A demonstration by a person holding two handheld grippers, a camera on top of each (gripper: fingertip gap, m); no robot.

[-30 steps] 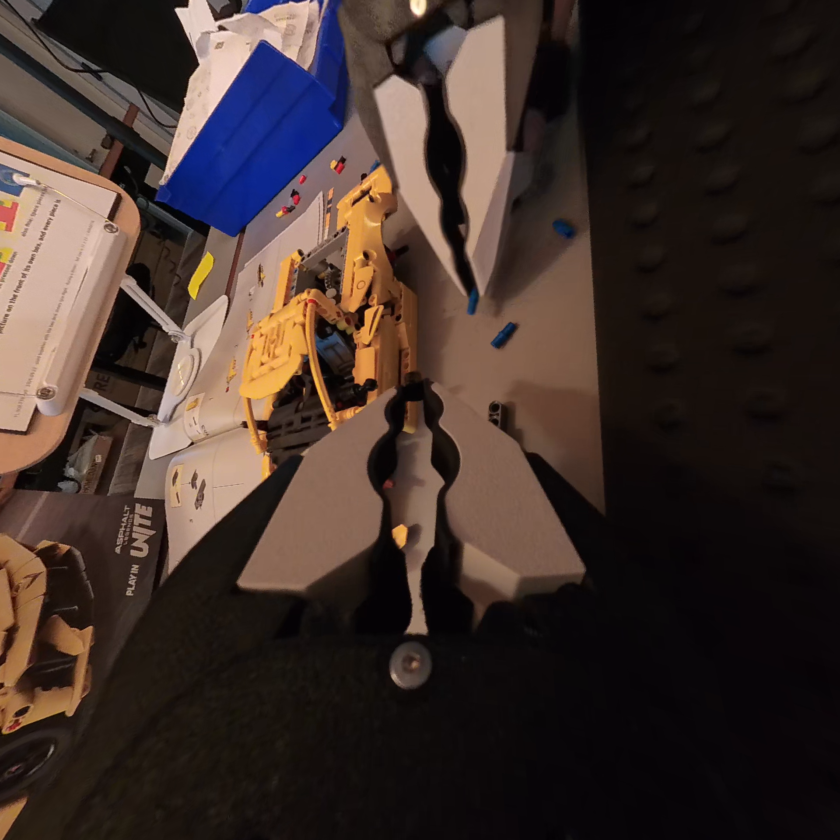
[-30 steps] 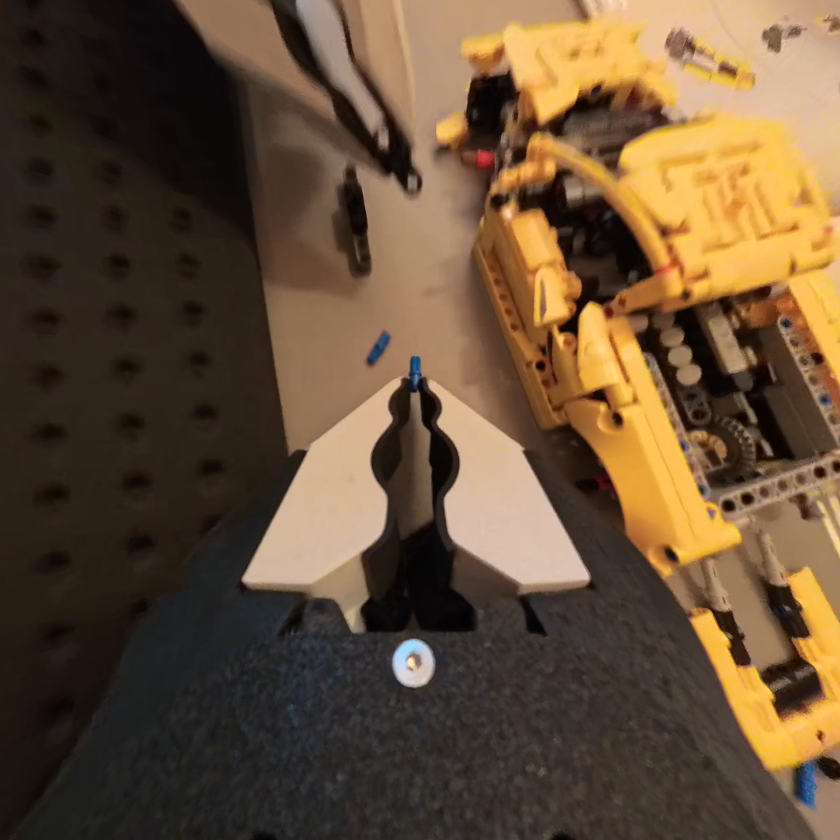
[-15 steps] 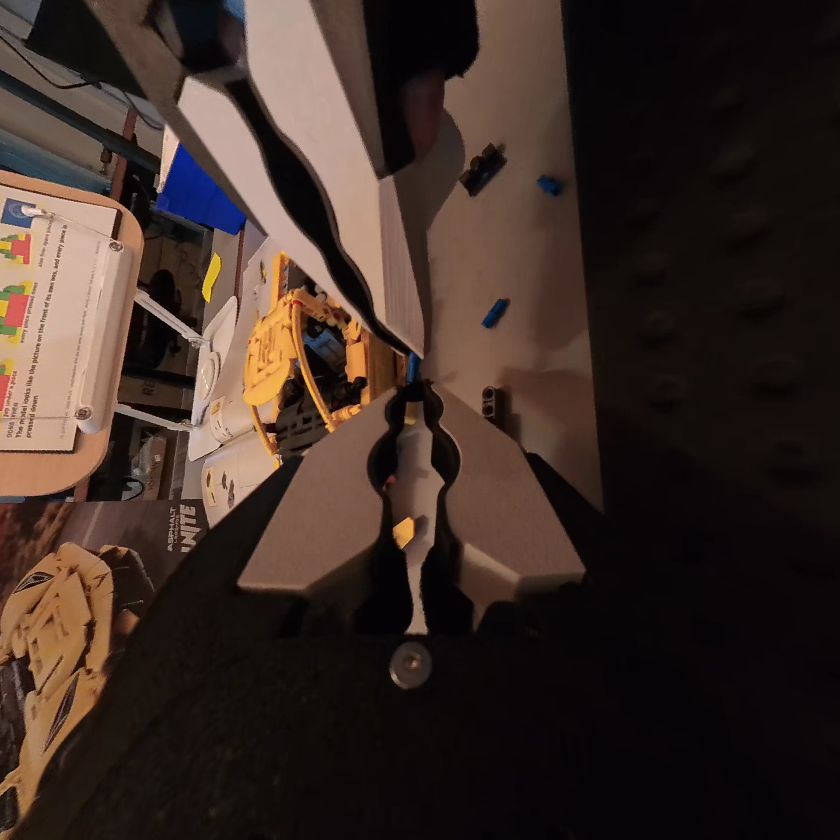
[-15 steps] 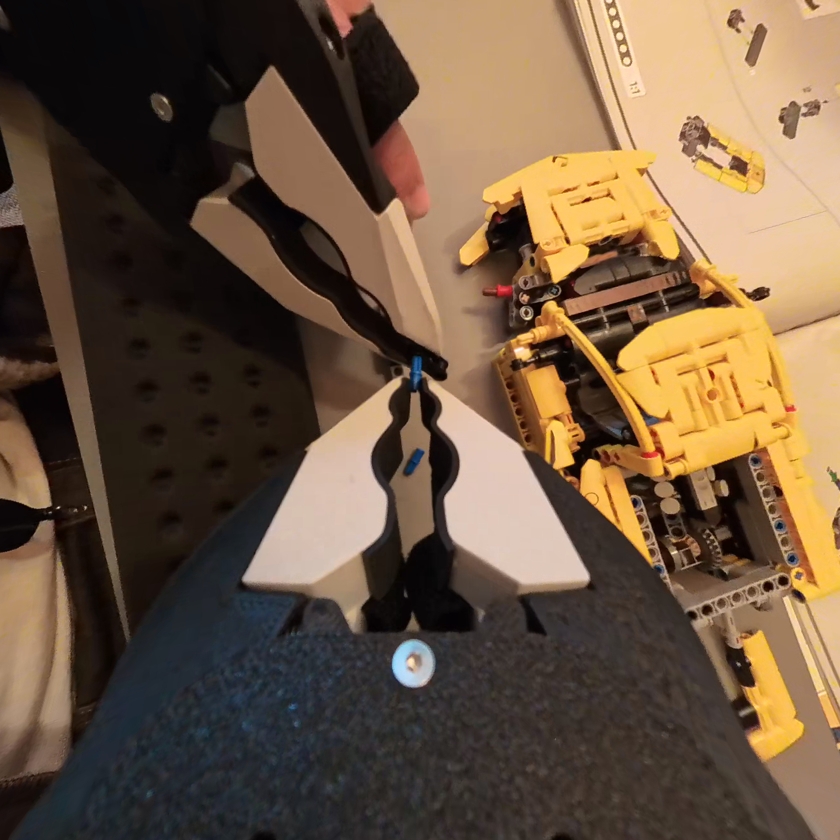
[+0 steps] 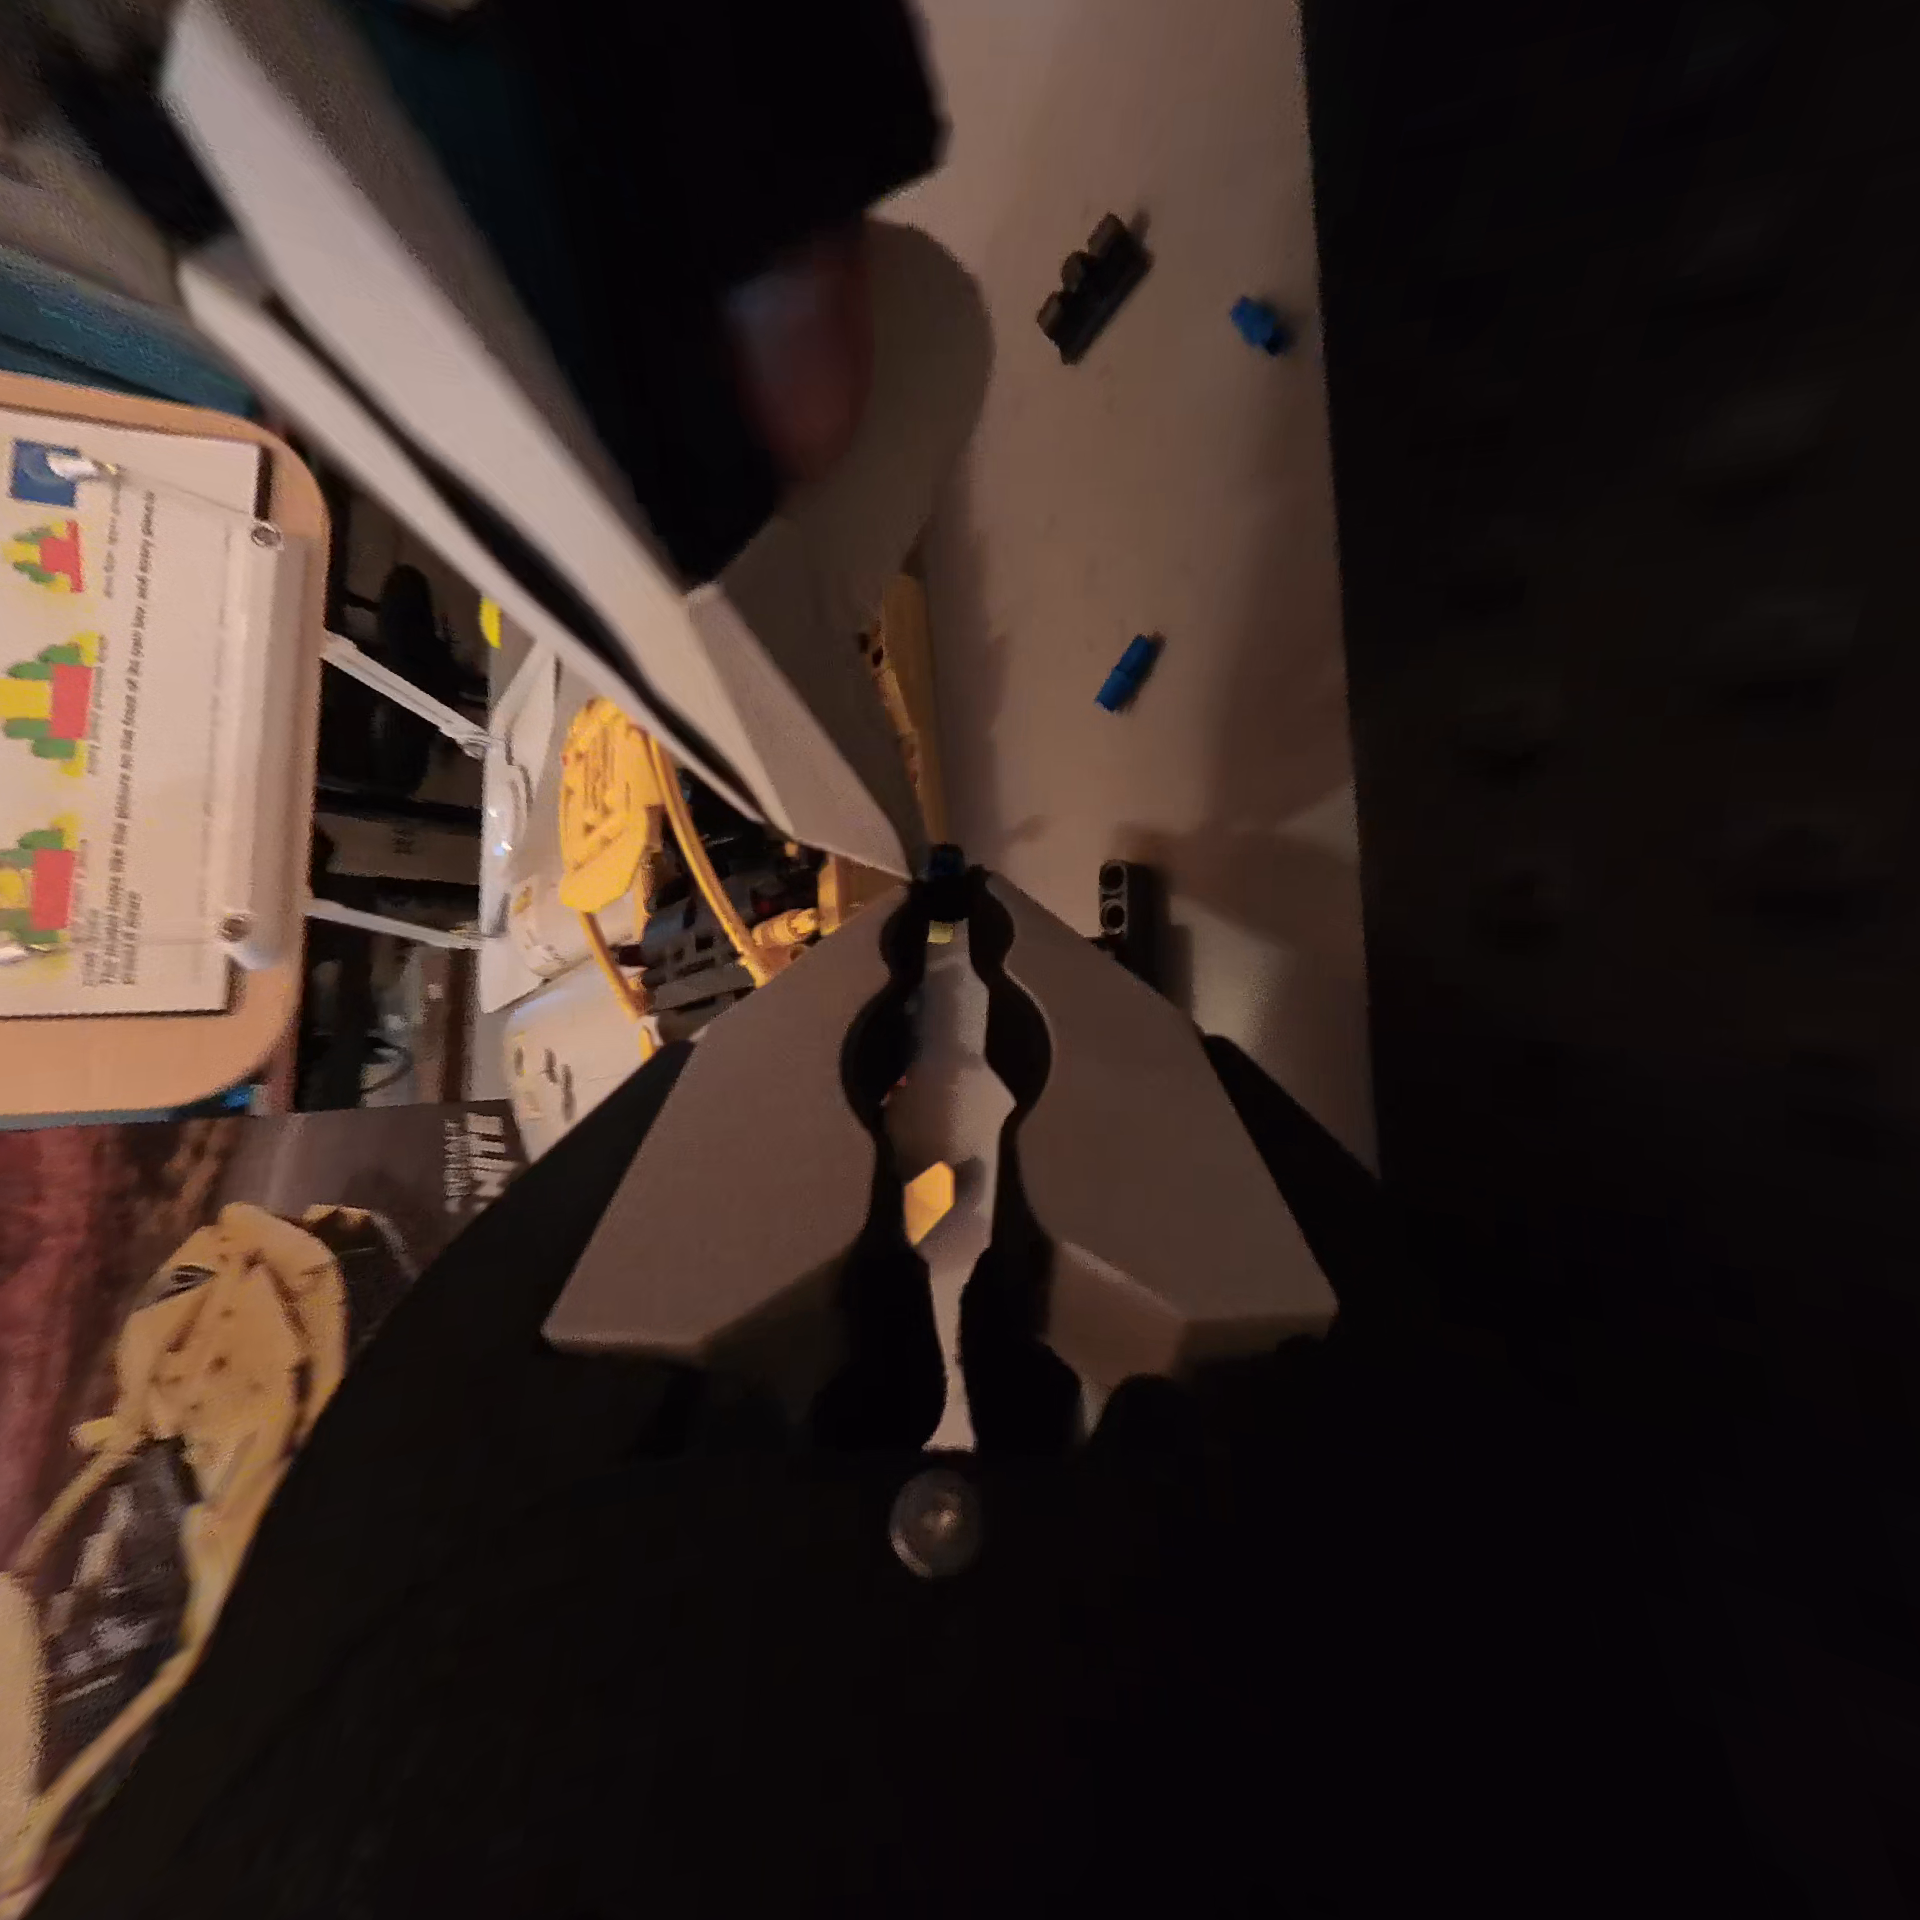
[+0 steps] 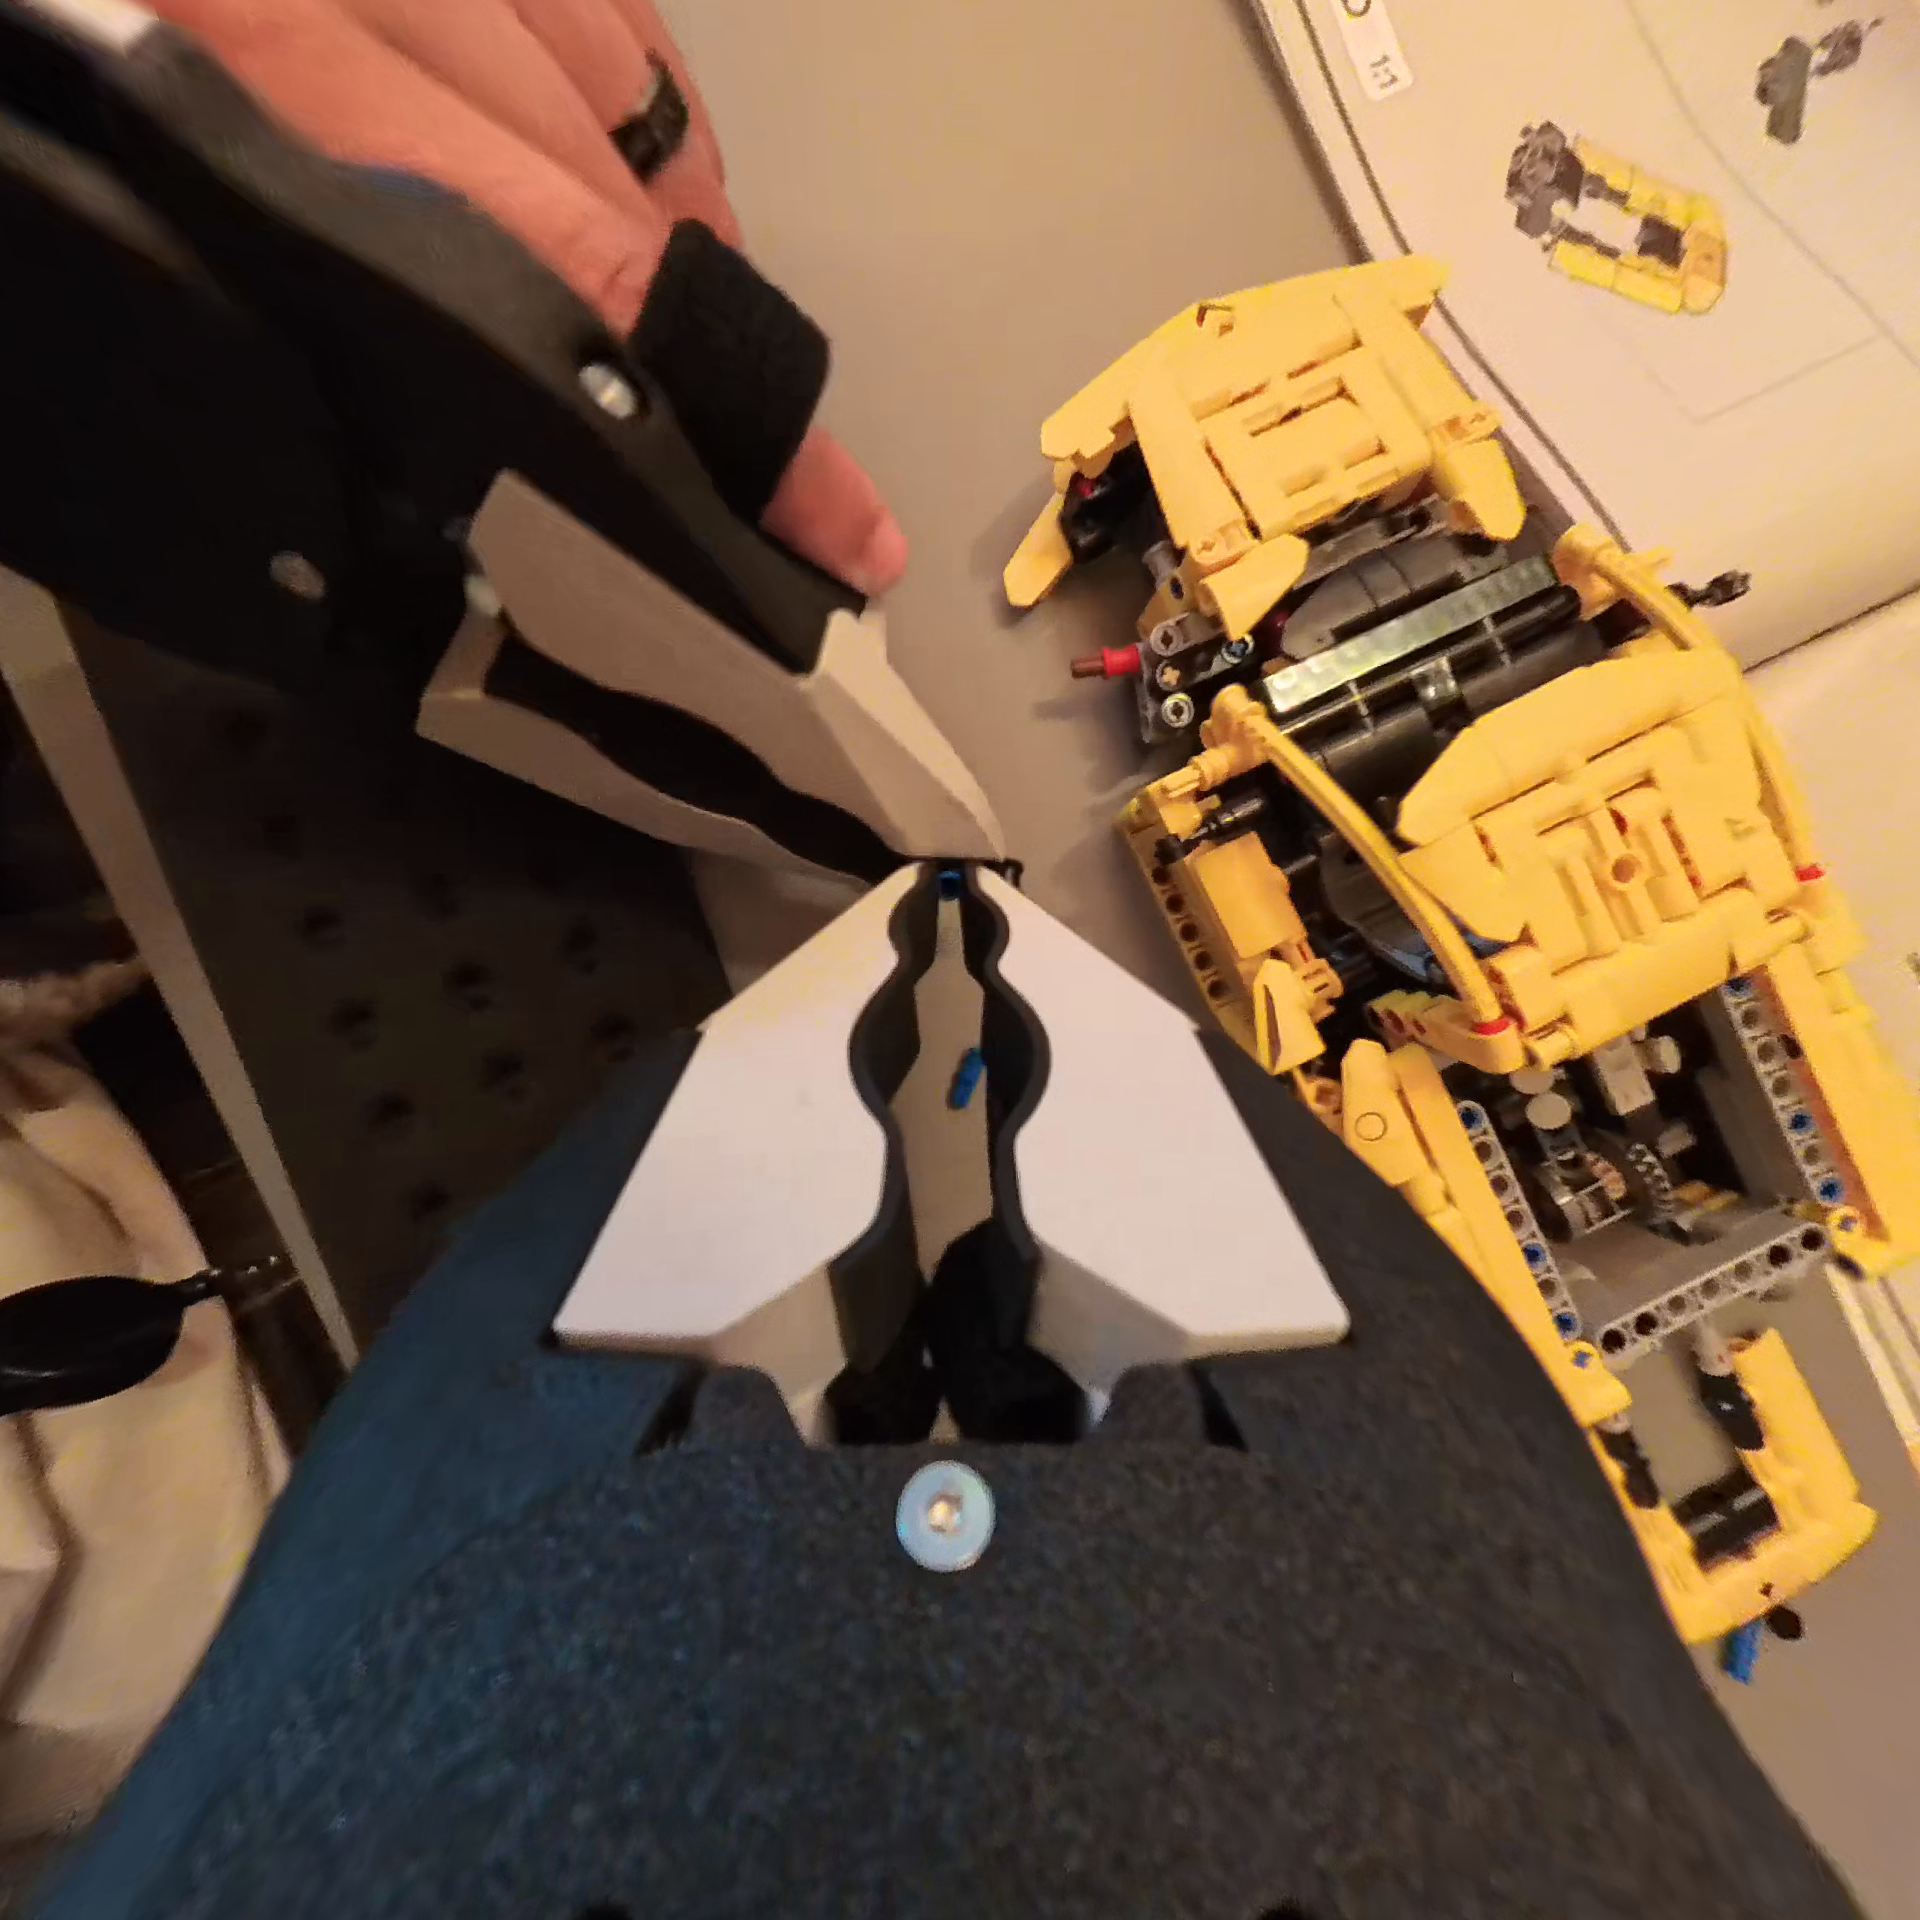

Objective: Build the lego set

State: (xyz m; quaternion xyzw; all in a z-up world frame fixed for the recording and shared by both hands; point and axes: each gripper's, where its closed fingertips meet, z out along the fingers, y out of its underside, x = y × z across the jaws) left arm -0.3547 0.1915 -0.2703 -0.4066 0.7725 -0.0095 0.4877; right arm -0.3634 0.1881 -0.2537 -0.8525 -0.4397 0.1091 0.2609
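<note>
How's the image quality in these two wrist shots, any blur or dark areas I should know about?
Left wrist view: dim, the whole right side nearly black, the other hand-held gripper smeared by motion blur, the printed sheet soft. Right wrist view: brighter and warm-lit, the yellow lego car fairly sharp, slight blur on the hand and picture edges; wide-angle bending in both.

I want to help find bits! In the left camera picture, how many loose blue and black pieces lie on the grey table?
Blue pins: 2
Black pieces: 2
Total: 4
</note>
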